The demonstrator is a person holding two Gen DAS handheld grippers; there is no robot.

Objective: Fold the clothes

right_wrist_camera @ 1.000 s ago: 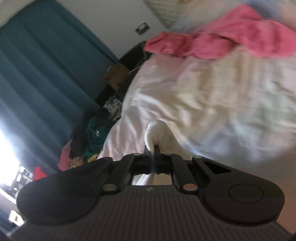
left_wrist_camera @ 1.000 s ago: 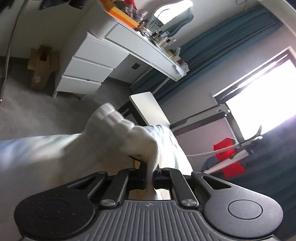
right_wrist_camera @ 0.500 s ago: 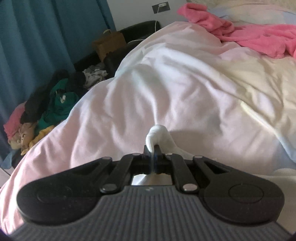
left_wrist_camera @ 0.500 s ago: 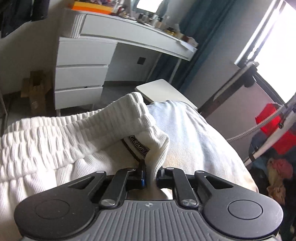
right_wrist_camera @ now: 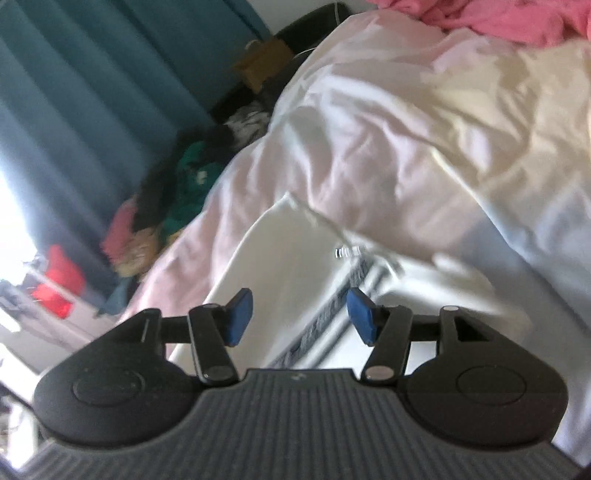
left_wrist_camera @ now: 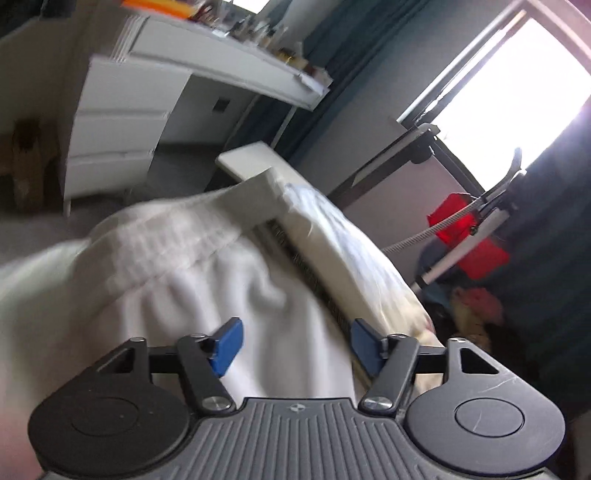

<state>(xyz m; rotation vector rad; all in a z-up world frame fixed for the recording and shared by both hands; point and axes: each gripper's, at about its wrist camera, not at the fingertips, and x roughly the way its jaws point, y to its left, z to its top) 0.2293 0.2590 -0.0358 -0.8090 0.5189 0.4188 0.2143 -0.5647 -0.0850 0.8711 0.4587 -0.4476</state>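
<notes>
left wrist view.
- left gripper (left_wrist_camera: 293,345): jaws opening, 2 blue pads (left_wrist_camera: 226,346) spread wide; white cloth lies in the gap below them, neither pad pressing on it.
- white garment (left_wrist_camera: 192,266): ribbed elastic waistband (left_wrist_camera: 173,240) runs across the middle left, gathered fabric beneath it; blurred; lies on the bed, just beyond the fingers.
- bed (left_wrist_camera: 354,258): pale cover, edge falling away to the right.
- white desk with drawers (left_wrist_camera: 122,122): upper left, small clutter on top, too blurred to name.
- teal curtain (left_wrist_camera: 325,48); bright window (left_wrist_camera: 517,103); red object (left_wrist_camera: 469,236) by a hose, right.

right wrist view.
- right gripper (right_wrist_camera: 300,315): jaws opening, 2 blue pads (right_wrist_camera: 240,315) apart; white cloth seen between them, not pinched.
- white garment (right_wrist_camera: 291,266): flat on the pale bedcover (right_wrist_camera: 406,147), with a dark striped band (right_wrist_camera: 325,321) near the right pad; blurred.
- pink cloth (right_wrist_camera: 498,18): top right, on the bed.
- heap of dark, green and pink clothes (right_wrist_camera: 177,192): beside the bed, left.
- teal curtain (right_wrist_camera: 92,92): behind the heap.
</notes>
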